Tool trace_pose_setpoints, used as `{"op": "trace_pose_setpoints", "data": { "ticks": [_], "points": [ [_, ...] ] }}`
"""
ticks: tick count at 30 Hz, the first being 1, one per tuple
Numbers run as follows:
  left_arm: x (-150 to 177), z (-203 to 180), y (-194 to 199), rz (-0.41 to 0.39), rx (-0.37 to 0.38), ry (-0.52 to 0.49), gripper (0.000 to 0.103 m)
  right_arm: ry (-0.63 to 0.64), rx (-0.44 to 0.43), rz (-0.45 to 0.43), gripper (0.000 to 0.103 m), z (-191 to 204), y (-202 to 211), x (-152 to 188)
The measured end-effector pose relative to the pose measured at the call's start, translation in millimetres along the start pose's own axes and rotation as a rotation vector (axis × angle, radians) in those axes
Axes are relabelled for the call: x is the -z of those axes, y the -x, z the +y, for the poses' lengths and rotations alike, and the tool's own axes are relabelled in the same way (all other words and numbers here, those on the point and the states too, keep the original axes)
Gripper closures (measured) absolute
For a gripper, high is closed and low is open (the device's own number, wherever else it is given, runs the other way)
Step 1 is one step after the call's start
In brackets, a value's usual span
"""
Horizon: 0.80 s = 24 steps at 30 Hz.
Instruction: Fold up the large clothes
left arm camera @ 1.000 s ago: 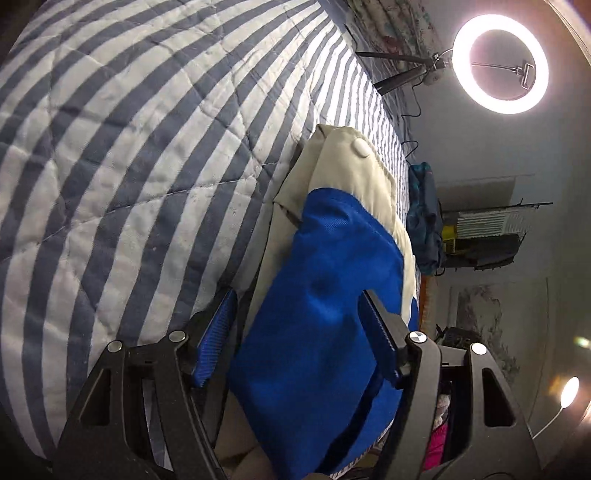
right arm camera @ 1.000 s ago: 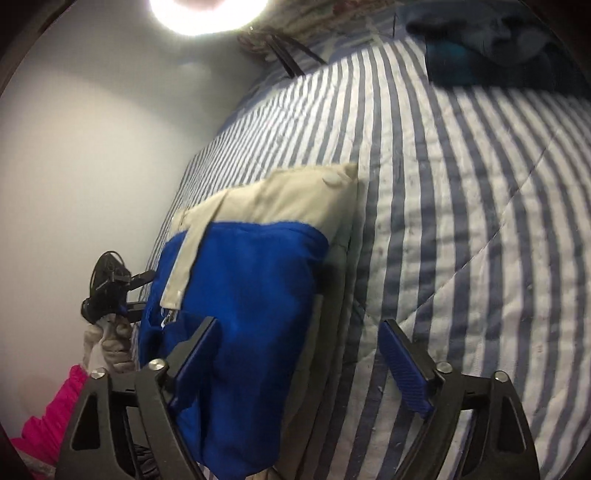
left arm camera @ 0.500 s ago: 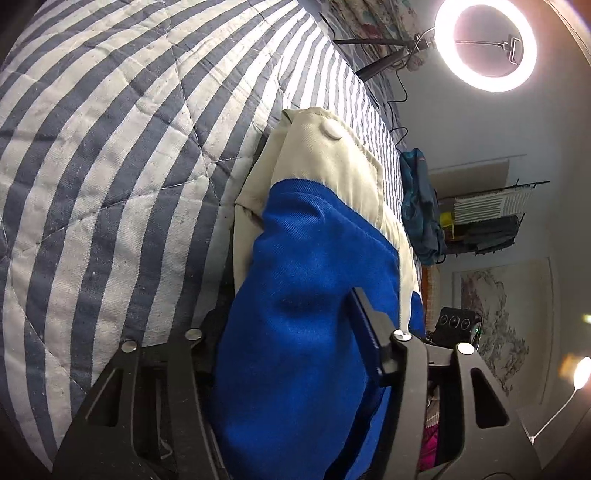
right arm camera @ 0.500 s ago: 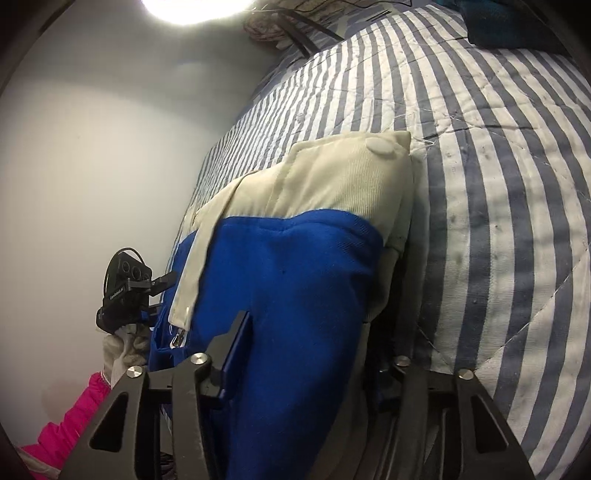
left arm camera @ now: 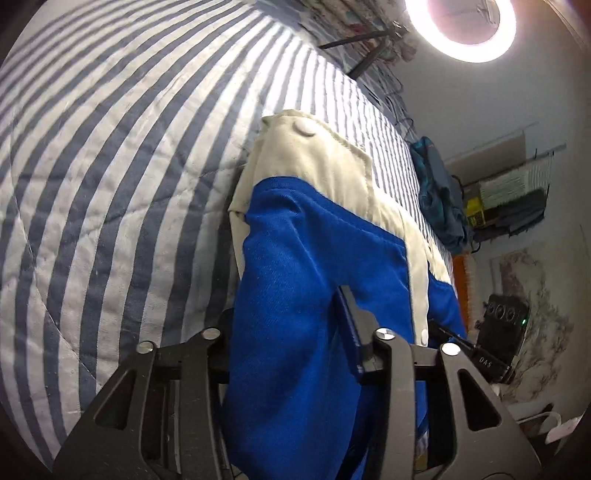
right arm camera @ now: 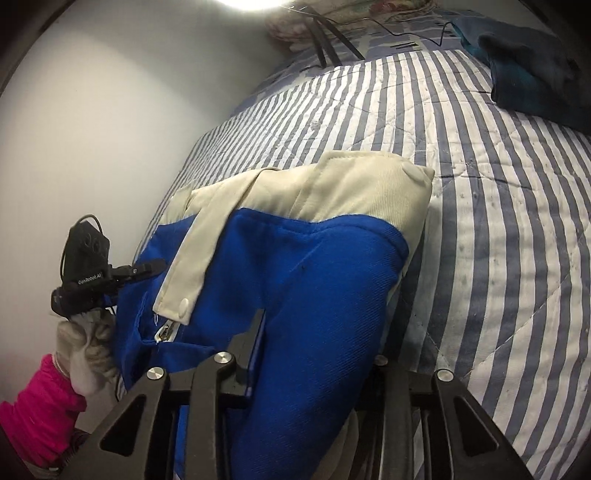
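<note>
A folded blue and cream jacket [left arm camera: 317, 236] lies on the striped quilt [left arm camera: 110, 166], its cream snap collar at the far end. My left gripper [left arm camera: 288, 325] straddles the near blue fold, its jaws closing, and the one visible pad [left arm camera: 351, 332] presses into the cloth. In the right wrist view the same jacket [right arm camera: 314, 266] fills the middle. My right gripper [right arm camera: 317, 343] is closing on the blue fold beside the zipper; its left finger [right arm camera: 255, 343] digs into the fabric while the other is hidden behind it. A gloved hand [right arm camera: 85, 354] holds the left gripper's body [right arm camera: 85, 273].
A ring light [left arm camera: 460, 26] on a tripod stands at the bed's far end. A dark teal heap of clothes [right arm camera: 532, 70] lies on the quilt's far right part. A grey wall [right arm camera: 92, 129] runs along the bed's left side. A shelf rack [left arm camera: 517, 199] stands beyond the bed.
Both grippers have slid forward over the jacket's near fold and narrowed their jaws onto it. The jacket now looms larger in both views, and the right gripper's right finger has vanished behind the cloth.
</note>
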<state>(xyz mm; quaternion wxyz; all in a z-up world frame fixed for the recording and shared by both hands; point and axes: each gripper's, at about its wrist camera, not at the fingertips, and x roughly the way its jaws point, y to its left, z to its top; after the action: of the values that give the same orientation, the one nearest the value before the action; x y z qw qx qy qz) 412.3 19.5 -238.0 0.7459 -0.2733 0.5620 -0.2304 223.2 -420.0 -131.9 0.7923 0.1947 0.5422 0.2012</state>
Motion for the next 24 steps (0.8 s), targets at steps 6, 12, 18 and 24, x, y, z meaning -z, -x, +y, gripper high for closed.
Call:
{"op": "trace_pose_setpoints", "data": {
  "ticks": [6,12,18,24],
  "points": [
    [-4.2,17.0,-10.9,0.04,0.072,0.053,0.032,-0.081,-0.057,0.041,0.049,-21.2,-5.9,0.2],
    [3.1,-7.0,-7.3,0.001,-0.023,-0.027,0.06,-0.007,0.039,0.025,0.065,0.3,-5.7,1.3],
    [17.9,-51.3,10.8,-0.064,-0.119,-0.174,0.077,0.136,0.196,-0.012,0.076,45.8,8.2,1.7],
    [44.9,-90.2,28.3,-0.102,-0.136,-0.275,0.082,0.26,0.294,-0.048,0.08,86.7,35.6,9.8]
  ]
}}
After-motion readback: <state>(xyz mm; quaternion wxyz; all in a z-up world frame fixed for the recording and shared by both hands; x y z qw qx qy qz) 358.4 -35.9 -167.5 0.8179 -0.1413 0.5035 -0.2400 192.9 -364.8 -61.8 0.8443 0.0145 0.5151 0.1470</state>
